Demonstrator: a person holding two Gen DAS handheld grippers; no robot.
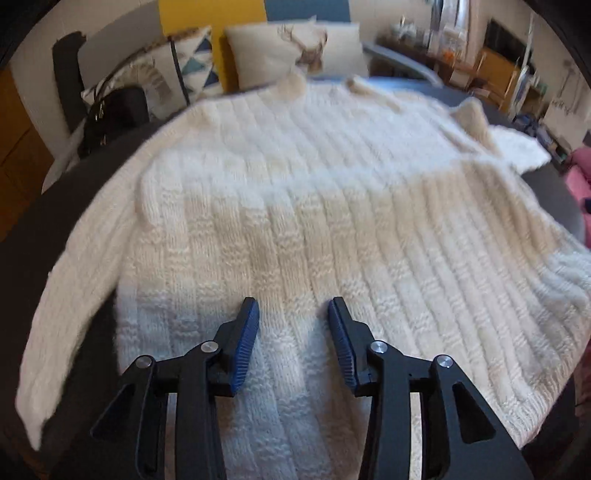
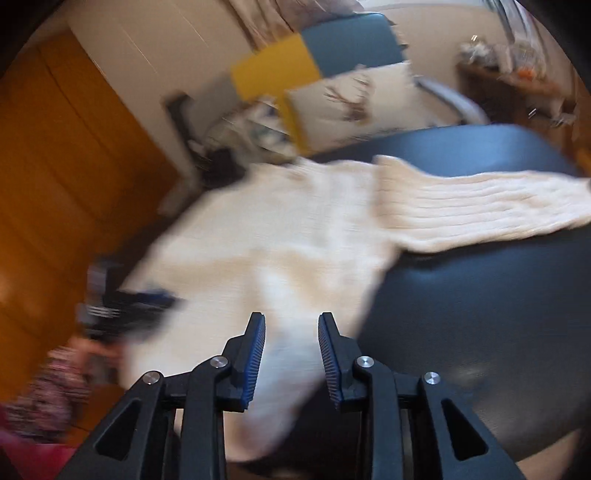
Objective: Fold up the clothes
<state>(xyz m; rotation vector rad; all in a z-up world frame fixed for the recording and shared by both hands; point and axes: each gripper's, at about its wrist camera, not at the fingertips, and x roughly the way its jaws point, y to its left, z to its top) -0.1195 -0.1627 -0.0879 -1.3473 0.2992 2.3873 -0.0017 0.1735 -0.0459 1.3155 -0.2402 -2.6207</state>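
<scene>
A cream ribbed knit sweater (image 1: 314, 206) lies spread flat on a dark padded table (image 1: 33, 258), neck at the far end. One sleeve (image 1: 70, 295) hangs along the left side. My left gripper (image 1: 293, 308) is open and empty, just above the hem area. In the right wrist view the sweater (image 2: 277, 240) is blurred, with one sleeve (image 2: 480, 206) stretched out to the right over the table (image 2: 480, 314). My right gripper (image 2: 291, 321) is open, its jaws on either side of the sweater's lower corner, not closed on it.
Cushions (image 1: 295, 51) and a yellow and blue backrest (image 1: 210, 14) stand behind the table. A black bag (image 1: 110, 114) sits at the back left. An orange wooden door (image 2: 66, 177) is on the left, cluttered shelves (image 1: 498, 66) on the right. Pink fabric (image 1: 581, 173) lies at the far right.
</scene>
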